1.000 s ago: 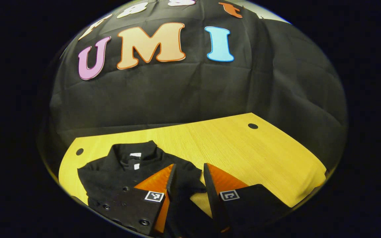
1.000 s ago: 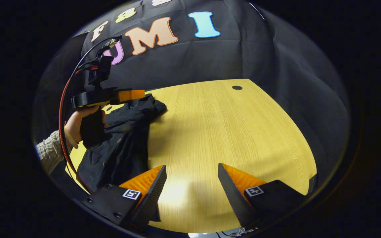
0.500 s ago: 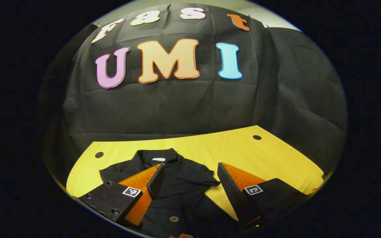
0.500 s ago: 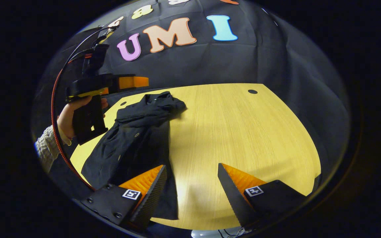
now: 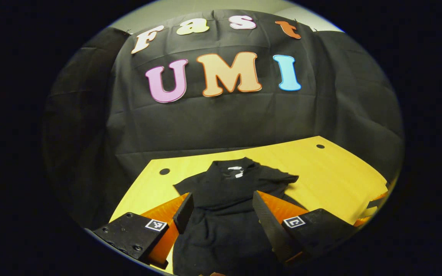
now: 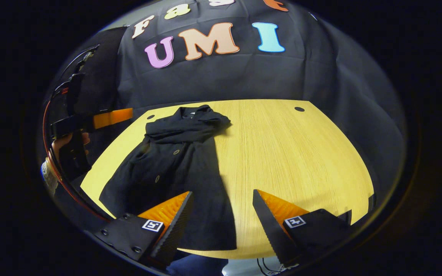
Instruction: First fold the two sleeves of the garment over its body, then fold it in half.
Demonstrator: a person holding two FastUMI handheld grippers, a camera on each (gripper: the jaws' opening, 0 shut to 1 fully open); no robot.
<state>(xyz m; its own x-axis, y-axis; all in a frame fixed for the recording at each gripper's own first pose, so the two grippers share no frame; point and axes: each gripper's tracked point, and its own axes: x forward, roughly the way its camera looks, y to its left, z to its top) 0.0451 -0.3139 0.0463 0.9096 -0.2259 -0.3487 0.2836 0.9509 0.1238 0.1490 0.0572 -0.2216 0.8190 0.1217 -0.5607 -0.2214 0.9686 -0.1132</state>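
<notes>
Black garment (image 6: 178, 161) lies flat toward the wooden table's (image 6: 290, 153) left side, collar at the far edge, hem at the near edge. Left gripper (image 5: 221, 209) hovers above its body, fingers spread, holding nothing. Right gripper (image 6: 223, 214) likewise gapes by the hem's right corner. Soft, wrinkled cloth; buttons down the front.

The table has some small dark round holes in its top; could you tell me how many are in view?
2: one hole near the far right corner of the table, one hole near the far left corner, beside the garment. The garment may hide others.

black garment (image 6: 182, 165), yellow wood-grain table (image 6: 290, 153)
</notes>
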